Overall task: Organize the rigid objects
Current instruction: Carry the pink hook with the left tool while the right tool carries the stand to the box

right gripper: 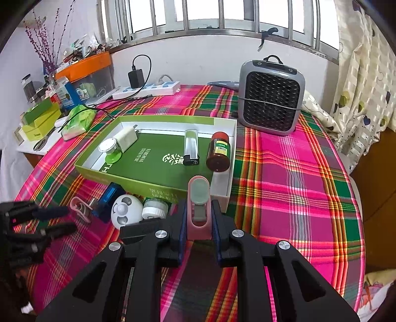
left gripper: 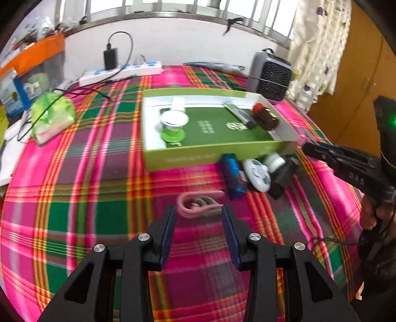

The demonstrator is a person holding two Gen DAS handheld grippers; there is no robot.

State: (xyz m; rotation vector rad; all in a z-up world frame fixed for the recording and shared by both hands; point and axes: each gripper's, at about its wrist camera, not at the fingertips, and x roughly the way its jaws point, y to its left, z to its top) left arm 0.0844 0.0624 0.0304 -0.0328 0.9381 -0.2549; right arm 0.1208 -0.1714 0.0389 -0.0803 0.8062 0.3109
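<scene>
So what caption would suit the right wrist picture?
Right gripper clamps a pink plastic clip above the green cardboard box on a plaid tablecloth.

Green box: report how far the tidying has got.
Done: the green box already holds a brown bottle, lighter, white charger. In hand: the right hand-held gripper clamps a pink clip. Left: another pink clip, blue item, white discs outside, ahead of the open left hand-held gripper.

Place: a home room — lived-in.
Signs: plaid tablecloth (right gripper: 284, 188), barred window (right gripper: 198, 14), patterned curtain (right gripper: 363, 74), small fan heater (right gripper: 271, 96), power strip (right gripper: 148, 89) — cluttered shelf.
</scene>
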